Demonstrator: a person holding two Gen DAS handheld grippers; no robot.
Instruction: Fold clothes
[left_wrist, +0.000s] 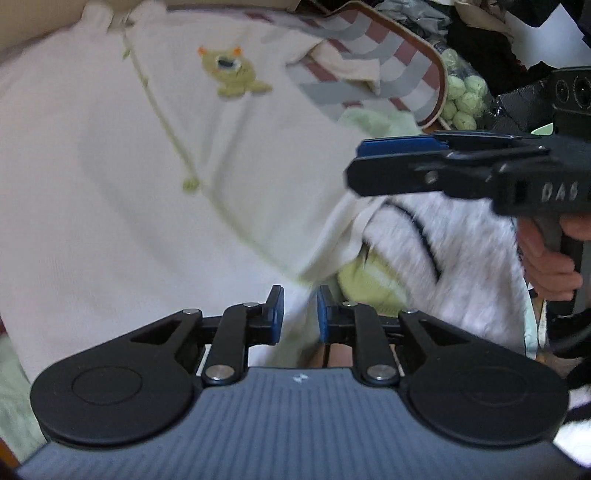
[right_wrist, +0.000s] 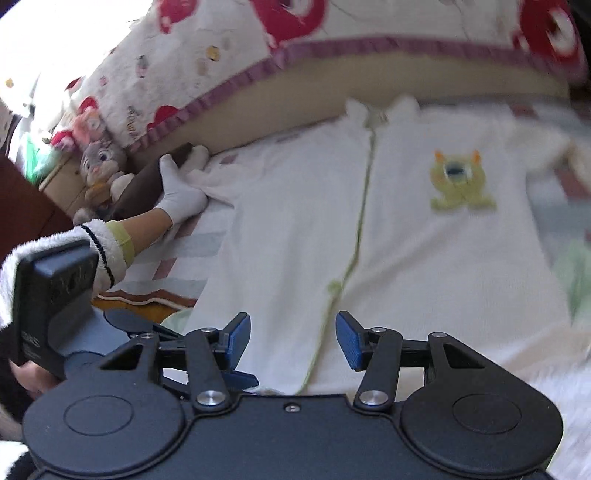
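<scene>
Bedding with grey and dusty-pink stripes (right_wrist: 192, 251) carries the work, with a red-and-white patterned quilt (right_wrist: 192, 74) bunched along the far edge of the bed and soft toys (right_wrist: 99, 162) at its far left corner. Spread flat across the middle of the bed lies a cream baby sleepsuit (right_wrist: 424, 258), front up, a green piped placket (right_wrist: 360, 206) running down it and a green monster patch (right_wrist: 460, 181) on the chest; 1 sleeve reaches toward the left edge, where a white-gloved hand (right_wrist: 183, 192) rests on it. Both grippers hang above the hem end nearest the cameras. The left gripper (left_wrist: 300, 314) has its blue pads only narrowly apart with nothing pinched between them, so it is released; the right gripper (right_wrist: 293, 341) stands wide apart and empty too. The garment looks laid out and not yet folded. To fold it well, I would bring each gripper down onto the hem corners, pinch only the sleepsuit and not the bedding beneath, then lift both corners evenly and carry them toward the collar (right_wrist: 384, 109) so the placket stays straight.
</scene>
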